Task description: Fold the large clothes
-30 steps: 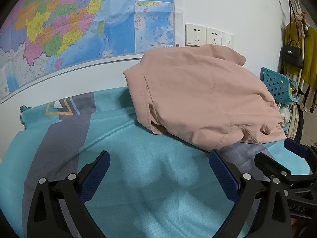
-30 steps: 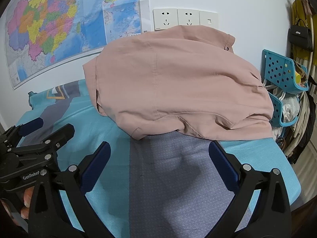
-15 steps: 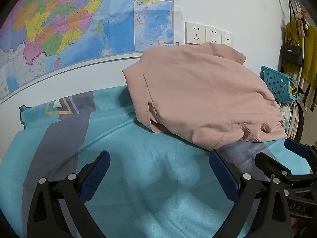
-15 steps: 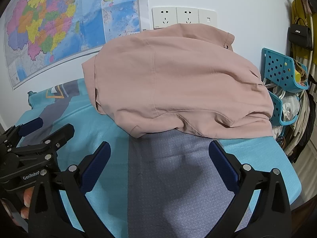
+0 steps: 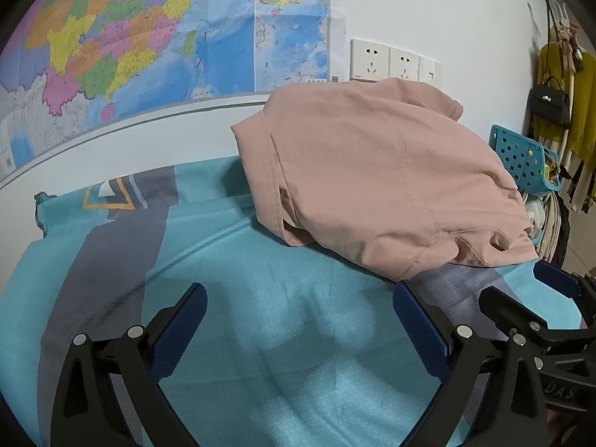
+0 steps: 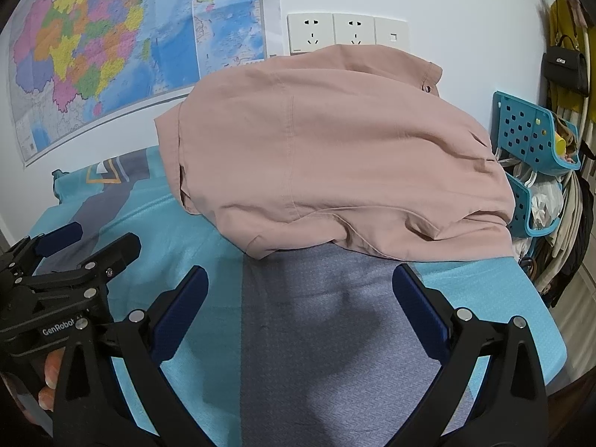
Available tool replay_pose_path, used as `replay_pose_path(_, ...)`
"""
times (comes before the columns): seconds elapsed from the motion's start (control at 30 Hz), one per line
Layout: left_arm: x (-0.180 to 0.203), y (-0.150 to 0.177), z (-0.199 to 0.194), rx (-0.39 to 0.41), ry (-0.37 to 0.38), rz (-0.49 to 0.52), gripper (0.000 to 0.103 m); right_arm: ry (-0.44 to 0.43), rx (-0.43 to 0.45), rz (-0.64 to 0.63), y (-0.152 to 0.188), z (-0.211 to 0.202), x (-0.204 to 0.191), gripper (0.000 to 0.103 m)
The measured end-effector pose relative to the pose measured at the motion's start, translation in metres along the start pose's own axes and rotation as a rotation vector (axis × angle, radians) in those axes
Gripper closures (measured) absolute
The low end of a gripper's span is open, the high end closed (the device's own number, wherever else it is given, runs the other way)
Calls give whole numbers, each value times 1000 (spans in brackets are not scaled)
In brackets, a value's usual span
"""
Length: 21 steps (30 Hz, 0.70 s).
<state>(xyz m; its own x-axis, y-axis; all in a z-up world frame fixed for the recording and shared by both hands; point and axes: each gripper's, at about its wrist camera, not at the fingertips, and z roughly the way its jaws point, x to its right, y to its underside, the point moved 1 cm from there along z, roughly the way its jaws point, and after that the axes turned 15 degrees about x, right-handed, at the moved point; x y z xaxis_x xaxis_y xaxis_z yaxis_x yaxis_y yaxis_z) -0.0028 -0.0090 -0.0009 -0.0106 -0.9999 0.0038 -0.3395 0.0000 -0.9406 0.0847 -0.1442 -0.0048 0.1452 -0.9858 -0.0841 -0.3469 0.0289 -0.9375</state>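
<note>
Right wrist view: your right gripper (image 6: 298, 298) and left gripper (image 5: 298, 316) spread wide, empty; crumpled pink cotton garment (image 6: 335, 149) ahead on teal-and-grey bedsheet (image 6: 316, 335).

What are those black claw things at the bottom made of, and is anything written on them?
Both the left gripper and right gripper are black angular frames with silver bolts and textured dark blue finger pads. The left gripper's body reads "GenRobot" in white.

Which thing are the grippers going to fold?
Find the big colourful wall map, then look down to the teal and grey bedsheet. The dusty-pink cotton garment is heaped on it below the white wall sockets, the only pink thing there.
</note>
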Motion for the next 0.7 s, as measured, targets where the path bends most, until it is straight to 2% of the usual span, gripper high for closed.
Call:
replay_pose_path(0.4, 0, 1, 1, -3, 6, 2, 7, -4, 6, -8, -1, -1, -2, 6)
replay_pose_path(0.57, -1, 1, 4, -10, 9, 1, 7, -26, 18, -23, -2, 1, -6, 6)
replay_pose_path(0.7, -3, 1, 9, -23, 12, -4, 7, -77, 33, -33, -1, 3, -10, 6)
